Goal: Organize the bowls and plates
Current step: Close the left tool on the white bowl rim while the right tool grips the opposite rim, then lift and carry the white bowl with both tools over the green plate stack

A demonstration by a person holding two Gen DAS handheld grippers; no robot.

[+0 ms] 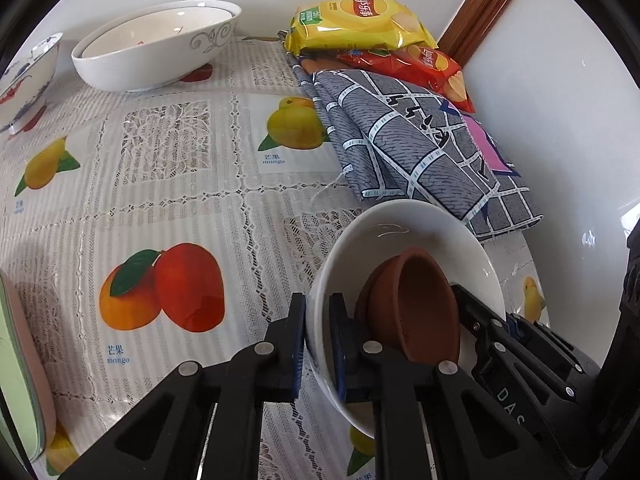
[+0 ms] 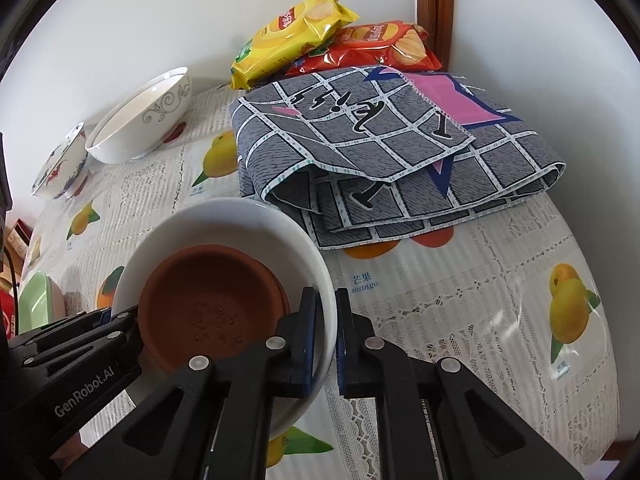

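A white bowl stands on the fruit-print tablecloth with two nested brown clay dishes inside it. My left gripper is shut on the bowl's left rim, one finger inside and one outside. My right gripper is shut on the opposite rim in the same way. Each wrist view shows the other gripper's fingers at the far side of the bowl.
A folded grey checked cloth lies just behind the bowl, with yellow and red crisp bags against the wall. A large white scroll-patterned bowl and a small painted bowl stand far left. Green and pink plates lie near left.
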